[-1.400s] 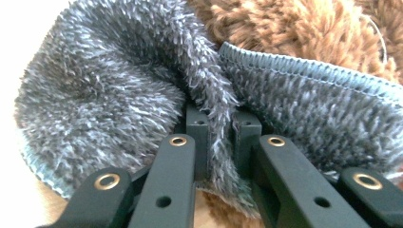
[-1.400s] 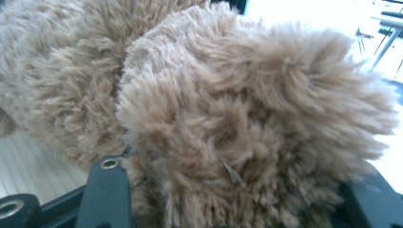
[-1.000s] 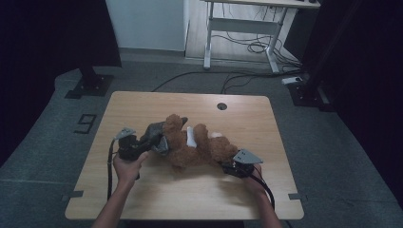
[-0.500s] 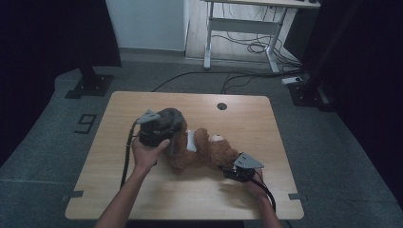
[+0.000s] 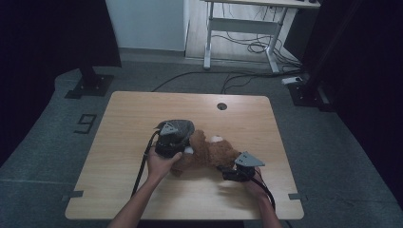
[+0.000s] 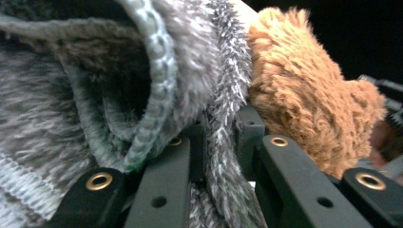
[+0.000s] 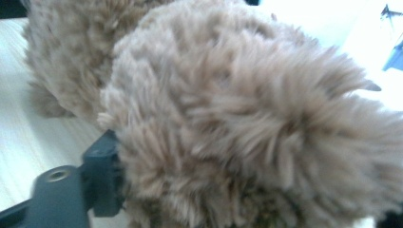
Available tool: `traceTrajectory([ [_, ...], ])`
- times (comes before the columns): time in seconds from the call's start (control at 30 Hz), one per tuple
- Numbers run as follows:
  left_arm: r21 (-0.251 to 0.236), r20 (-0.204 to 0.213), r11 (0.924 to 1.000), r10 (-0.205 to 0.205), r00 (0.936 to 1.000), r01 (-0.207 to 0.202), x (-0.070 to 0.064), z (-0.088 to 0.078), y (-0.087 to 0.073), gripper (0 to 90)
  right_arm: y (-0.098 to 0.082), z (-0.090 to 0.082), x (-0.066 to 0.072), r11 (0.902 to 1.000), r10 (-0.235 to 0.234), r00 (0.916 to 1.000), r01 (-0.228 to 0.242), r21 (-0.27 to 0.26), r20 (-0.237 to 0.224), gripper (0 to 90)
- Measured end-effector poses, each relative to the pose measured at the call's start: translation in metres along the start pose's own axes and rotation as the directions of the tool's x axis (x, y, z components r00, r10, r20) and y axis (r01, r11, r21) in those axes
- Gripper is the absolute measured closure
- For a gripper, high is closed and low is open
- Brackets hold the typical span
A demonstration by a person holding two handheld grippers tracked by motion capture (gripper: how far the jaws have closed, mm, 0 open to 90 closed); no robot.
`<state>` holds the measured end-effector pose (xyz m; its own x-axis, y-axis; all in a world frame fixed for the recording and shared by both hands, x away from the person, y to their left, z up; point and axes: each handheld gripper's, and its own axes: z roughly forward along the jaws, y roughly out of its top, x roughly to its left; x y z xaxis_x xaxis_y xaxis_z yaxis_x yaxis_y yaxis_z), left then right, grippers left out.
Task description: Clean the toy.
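A brown teddy bear (image 5: 211, 153) lies on the wooden table (image 5: 138, 111). My left gripper (image 5: 177, 137) is shut on the edge of a grey fuzzy knitted cap (image 5: 178, 127), held at the bear's head end. In the left gripper view the cap's rim (image 6: 157, 80) is pinched between the jaws of the gripper (image 6: 218, 142), with the bear (image 6: 304, 104) just behind. My right gripper (image 5: 224, 169) is at the bear's other end. Its jaws have just been opening, and the bear's furry limb (image 7: 247, 118) lies between them beside one finger (image 7: 100, 178).
A round cable hole (image 5: 222, 106) sits near the table's far edge. Beyond the table stand a white desk frame (image 5: 242, 26), loose cables on the floor (image 5: 247, 47) and a black stand base (image 5: 89, 85). A "9" mark (image 5: 85, 122) is on the floor at the left.
My left gripper carried the grey cap up and to the right, from the bear's left side to its head end. The right hand stayed put.
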<state>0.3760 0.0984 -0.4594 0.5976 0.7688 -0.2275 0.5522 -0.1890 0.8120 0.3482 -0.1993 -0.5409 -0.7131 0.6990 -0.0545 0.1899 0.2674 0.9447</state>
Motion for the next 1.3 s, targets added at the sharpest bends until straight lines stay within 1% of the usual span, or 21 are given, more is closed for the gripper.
traceTrajectory([
  [0.03, -0.012, -0.008, 0.9999, 0.001, 1.0, -0.002, -0.002, -0.002, -0.005, 78.7, 0.004, -0.005, 0.0, 0.9993, 0.037, 0.9989, -0.037, 0.003, -0.03, 11.9],
  [0.07, -0.012, -0.008, 0.9999, 0.001, 1.0, -0.002, -0.002, -0.002, -0.005, 78.7, 0.004, -0.005, 0.0, 0.9993, 0.037, 0.9989, -0.037, 0.003, -0.03, 11.9],
  [0.1, -0.021, -0.012, 0.9997, 0.008, 0.9999, -0.008, -0.004, -0.004, -0.011, 78.8, 0.008, -0.011, -0.003, 0.9954, 0.094, 0.9939, -0.095, -0.012, -0.059, 10.5],
  [0.17, -0.025, -0.01, 0.9996, 0.008, 0.9999, -0.009, -0.004, -0.005, -0.014, 78.9, 0.012, -0.018, -0.006, 0.9864, 0.156, 0.9851, -0.159, -0.043, -0.073, 10.5],
  [0.2, -0.032, -0.003, 0.9995, 0.001, 1.0, -0.001, -0.005, -0.007, -0.017, 78.9, 0.012, -0.018, -0.006, 0.9864, 0.156, 0.9851, -0.159, -0.043, -0.073, 10.5],
  [0.23, -0.037, 0.002, 0.9993, 0.002, 1.0, -0.002, -0.006, -0.009, -0.02, 79.0, 0.02, -0.024, -0.011, 0.9682, 0.237, 0.9689, -0.241, -0.066, -0.072, 10.2],
  [0.27, -0.04, 0.004, 0.9992, 0.005, 1.0, -0.005, -0.007, -0.01, -0.023, 79.0, 0.02, -0.024, -0.011, 0.9682, 0.237, 0.9689, -0.241, -0.066, -0.072, 10.2],
  [0.3, -0.049, 0.008, 0.9988, 0.006, 0.9999, -0.006, -0.008, -0.012, -0.026, 79.0, 0.028, -0.023, -0.012, 0.9606, 0.271, 0.9607, -0.274, -0.048, -0.061, 9.7],
  [0.33, -0.049, 0.008, 0.9988, 0.006, 0.9999, -0.006, -0.008, -0.012, -0.026, 78.9, 0.028, -0.023, -0.012, 0.9606, 0.271, 0.9607, -0.274, -0.048, -0.061, 9.7],
  [0.4, -0.058, 0.014, 0.9983, 0.003, 0.9999, -0.002, -0.01, -0.016, -0.031, 79.0, 0.034, -0.009, -0.01, 0.9642, 0.263, 0.9645, -0.262, 0.042, -0.024, 5.6],
  [0.43, -0.058, 0.014, 0.9983, 0.003, 0.9999, -0.002, -0.01, -0.016, -0.031, 78.9, 0.034, -0.009, -0.01, 0.9642, 0.263, 0.9645, -0.262, 0.042, -0.024, 5.6],
  [0.5, -0.062, 0.019, 0.9981, 0.002, 0.9998, -0.001, -0.009, -0.017, -0.034, 78.9, 0.032, 0.003, -0.008, 0.9495, 0.296, 0.9544, -0.289, 0.122, -0.042, 1.1],
  [0.57, -0.064, 0.025, 0.9979, 0.001, 0.9997, 0.001, -0.009, -0.018, -0.036, 78.9, 0.031, 0.006, -0.008, 0.9458, 0.301, 0.9528, -0.292, 0.142, -0.043, 0.0],
  [0.6, -0.064, 0.031, 0.9979, 0.0, 0.9995, 0.002, -0.009, -0.018, -0.037, 79.0, 0.026, 0.01, -0.008, 0.9326, 0.322, 0.9456, -0.31, 0.186, -0.043, 0.0],
  [0.67, -0.064, 0.035, 0.9979, 0.0, 0.9994, 0.002, -0.009, -0.018, -0.038, 79.0, 0.024, 0.011, -0.009, 0.9274, 0.332, 0.9419, -0.318, 0.198, -0.047, 1.9],
  [0.7, -0.062, 0.036, 0.9981, 0.001, 0.9993, 0.002, -0.009, -0.018, -0.038, 79.1, 0.022, 0.01, -0.009, 0.9289, 0.328, 0.943, -0.311, 0.201, -0.057, 8.5],
  [0.8, -0.06, 0.038, 0.9982, 0.002, 0.9993, 0.0, -0.01, -0.018, -0.038, 79.1, 0.022, 0.008, -0.01, 0.9291, 0.32, 0.9457, -0.302, 0.214, -0.057, 14.8],
  [0.9, -0.059, 0.041, 0.9983, 0.008, 0.9991, -0.005, -0.01, -0.018, -0.039, 79.4, 0.019, 0.006, -0.01, 0.9381, 0.286, 0.9573, -0.27, 0.217, -0.043, 27.4],
  [1.03, -0.052, 0.059, 0.9987, 0.004, 0.9983, -0.001, -0.008, -0.024, -0.041, 79.8, 0.018, 0.005, -0.011, 0.9525, 0.237, 0.9705, -0.223, 0.207, -0.044, 33.6],
  [1.1, -0.048, 0.064, 0.9988, 0.007, 0.998, -0.004, -0.008, -0.026, -0.042, 79.8, 0.018, 0.004, -0.01, 0.955, 0.229, 0.9725, -0.215, 0.205, -0.046, 34.6],
  [1.3, -0.058, 0.086, 0.9977, -0.031, 0.9958, 0.036, -0.002, -0.047, -0.055, 80.1, 0.013, -0.006, 0.002, 0.972, 0.156, 0.9861, -0.143, 0.187, -0.057, 37.1],
])
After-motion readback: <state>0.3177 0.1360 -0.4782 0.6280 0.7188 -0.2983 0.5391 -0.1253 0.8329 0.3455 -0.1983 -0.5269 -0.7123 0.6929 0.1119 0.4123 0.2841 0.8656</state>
